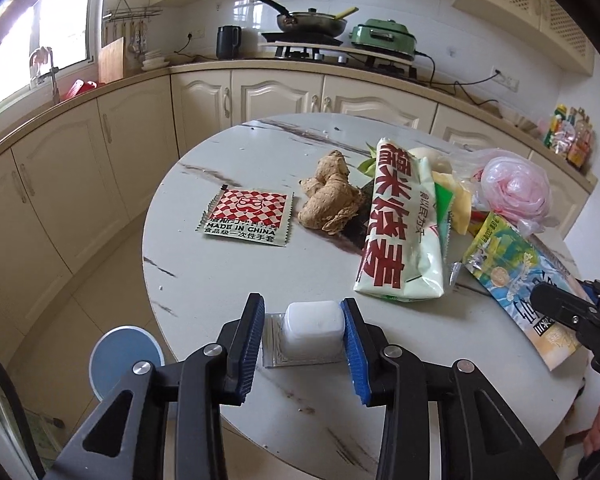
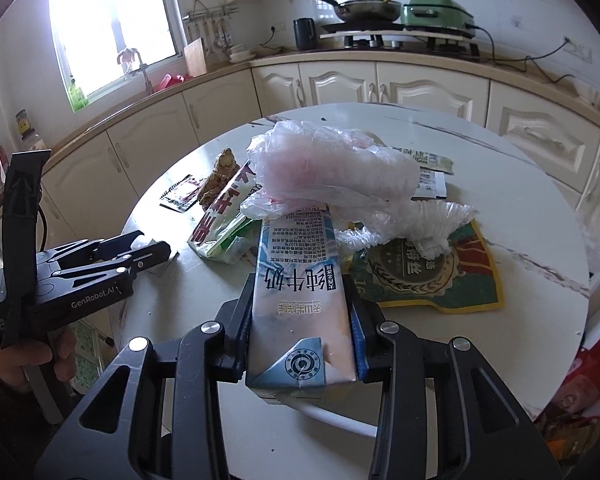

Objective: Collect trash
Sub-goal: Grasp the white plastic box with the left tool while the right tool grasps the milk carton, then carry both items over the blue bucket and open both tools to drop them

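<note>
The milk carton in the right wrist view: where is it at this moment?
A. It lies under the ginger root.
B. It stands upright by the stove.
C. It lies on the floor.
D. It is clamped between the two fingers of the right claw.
D: the milk carton sits between the fingers of the right claw, and both blue pads press against its sides above the table.

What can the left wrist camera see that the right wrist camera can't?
Only the left wrist view shows the small white tub clamped by the left gripper, and the whole checkered packet. Only the right wrist view shows the right gripper squeezing the milk carton, and the green and gold bag. Both show the round table, ginger and pink plastic bag.
</note>
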A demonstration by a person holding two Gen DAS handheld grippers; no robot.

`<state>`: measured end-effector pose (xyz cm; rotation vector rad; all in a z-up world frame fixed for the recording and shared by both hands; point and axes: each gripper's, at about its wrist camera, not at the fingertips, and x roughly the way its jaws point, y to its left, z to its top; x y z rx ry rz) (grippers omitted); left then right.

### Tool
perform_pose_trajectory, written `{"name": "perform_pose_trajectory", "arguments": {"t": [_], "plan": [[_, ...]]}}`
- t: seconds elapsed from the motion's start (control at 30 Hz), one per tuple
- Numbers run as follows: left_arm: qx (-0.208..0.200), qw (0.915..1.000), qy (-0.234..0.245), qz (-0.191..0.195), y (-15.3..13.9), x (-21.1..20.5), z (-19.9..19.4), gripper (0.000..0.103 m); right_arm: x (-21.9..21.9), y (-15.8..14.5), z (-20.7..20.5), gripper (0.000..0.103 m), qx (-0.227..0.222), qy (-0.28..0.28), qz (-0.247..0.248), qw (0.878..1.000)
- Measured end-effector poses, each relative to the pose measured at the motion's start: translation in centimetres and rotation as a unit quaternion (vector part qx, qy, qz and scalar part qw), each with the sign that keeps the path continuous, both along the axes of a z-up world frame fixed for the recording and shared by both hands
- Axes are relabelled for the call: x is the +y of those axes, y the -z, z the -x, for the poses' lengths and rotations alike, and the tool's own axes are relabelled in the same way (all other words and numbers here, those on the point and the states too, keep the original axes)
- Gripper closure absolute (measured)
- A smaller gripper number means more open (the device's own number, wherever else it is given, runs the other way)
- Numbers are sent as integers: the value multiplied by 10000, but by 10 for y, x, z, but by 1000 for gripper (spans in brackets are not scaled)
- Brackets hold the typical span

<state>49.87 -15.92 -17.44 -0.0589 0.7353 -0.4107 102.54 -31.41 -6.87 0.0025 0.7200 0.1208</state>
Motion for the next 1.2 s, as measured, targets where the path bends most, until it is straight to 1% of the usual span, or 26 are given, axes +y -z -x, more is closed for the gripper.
{"name": "perform_pose_trajectory", "arguments": {"t": [0.13, 0.23, 0.3, 0.47, 0.63, 0.77, 0.9, 1.07, 1.2], "plan": [[84, 9997, -6, 239, 1, 8, 6, 70, 5, -4, 6, 67, -73, 64, 42, 9999], [-6, 9996, -37, 293, -5, 12, 15, 70, 9, -9, 10, 67, -113, 67, 50, 9999], [-97, 9992, 12, 387, -14, 16, 24, 70, 12, -13, 12, 67, -127, 58, 63, 9999], [-294, 9985, 144, 447, -40, 21, 47, 70, 24, -28, 19, 67, -279, -4, 71, 9996], [-434, 9973, 123, 587, -68, 41, 69, 70, 41, -43, 26, 67, -447, -107, 119, 9989], [-581, 9961, 17, 661, -87, 66, 85, 70, 58, -56, 26, 67, -553, -234, 162, 9981], [-664, 9952, -163, 695, -101, 96, 102, 70, 85, -65, 24, 67, -649, -460, 198, 9966], [-672, 9938, -552, 691, -109, 149, 117, 69, 135, -64, 10, 67, -668, -878, 222, 9937], [-622, 9919, -930, 601, -108, 198, 124, 70, 190, -57, -9, 67, -662, -1330, 211, 9887]]}}
